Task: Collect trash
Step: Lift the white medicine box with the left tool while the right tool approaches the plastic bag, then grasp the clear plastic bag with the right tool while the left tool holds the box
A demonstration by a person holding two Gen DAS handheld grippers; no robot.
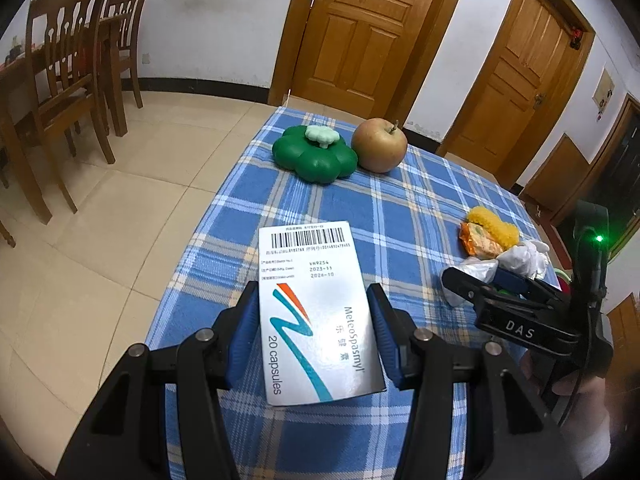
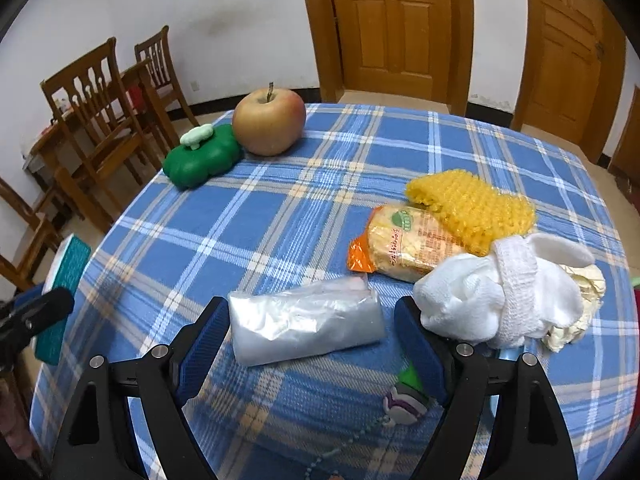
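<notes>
Two grippers, one in each of my hands, are over a table covered in a blue plaid tablecloth (image 2: 280, 208). My left gripper (image 1: 314, 332) is clamped on a white medicine box (image 1: 316, 312) printed "20 capsules", its blue pads pressing both long sides; the box is lifted off the cloth, over the table's left edge, barcode end pointing away from me.

My right gripper (image 2: 310, 344) stands wide, and its jaws are not touching anything. Between them lies a crumpled clear plastic bag (image 2: 306, 326), flat on the cloth near the table's near edge, with a gap on either side between it and the pads. In the left wrist view the right gripper (image 1: 480, 284) shows at the table's right side, just beside the same bag (image 1: 468, 276).

Just beyond the bag, toward the right edge, an orange snack packet (image 2: 404, 242) lies partly under a yellow knitted cloth (image 2: 472, 208). Touching the packet's near end is a bundle of white fabric (image 2: 500, 296) with a cream crumpled piece (image 2: 580, 308) behind it, right against my right-hand finger.

At the far left corner sit a green clover-shaped container (image 2: 200, 160) with a pale green knob and, touching it, an apple (image 2: 269, 120) standing stem up.

Under my right gripper, at the near edge, a small purple-and-green charm (image 2: 404, 400) on a bead chain lies on the cloth. Wooden chairs (image 1: 68, 80) stand on the tiled floor past the left edge.
</notes>
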